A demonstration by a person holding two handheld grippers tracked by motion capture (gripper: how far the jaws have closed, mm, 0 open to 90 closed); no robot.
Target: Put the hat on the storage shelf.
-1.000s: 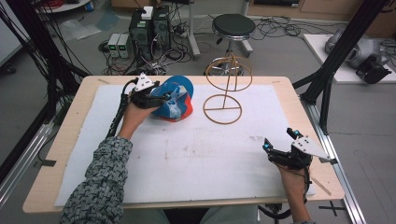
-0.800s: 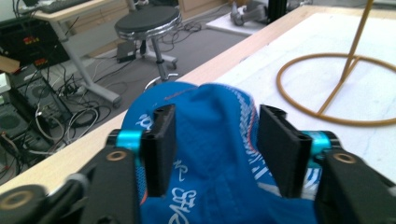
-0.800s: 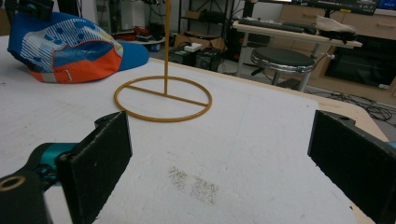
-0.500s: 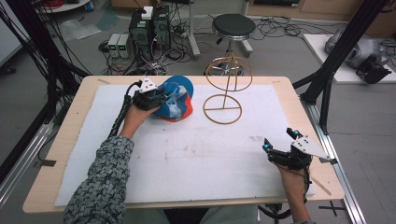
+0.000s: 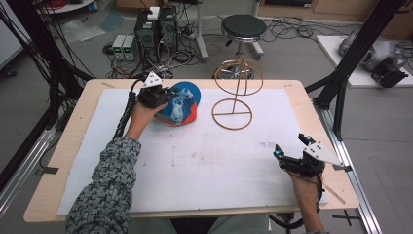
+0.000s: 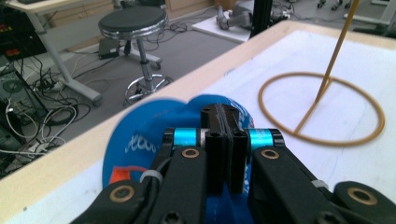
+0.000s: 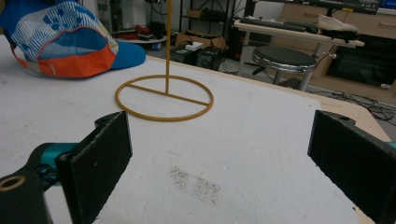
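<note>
A blue cap [image 5: 181, 104] with white pattern and an orange inside rim lies at the back left of the white mat [image 5: 209, 165]. My left gripper [image 5: 163, 97] is at the cap's left edge. Its jaws have just been closing and now stand pressed together [image 6: 227, 116] with the blue cap [image 6: 135, 140] fabric pinched under them. A gold wire stand [image 5: 232, 127], a ring base with an upright rod and hoops, is just right of the cap. My right gripper [image 5: 290, 145] rests near the front right corner, open [image 7: 219, 158] with nothing between its pads, facing the stand [image 7: 163, 119] and cap [image 7: 65, 42].
The mat covers most of the wooden table [image 5: 83, 126]. Behind the table stand a black stool [image 5: 243, 27], computer boxes and loose cables on the floor. Black frame posts [image 5: 350, 58] rise at the table's right side.
The left gripper's jaws have closed onto the cap's edge and the hand has lifted slightly. The right gripper has stayed where it was.
</note>
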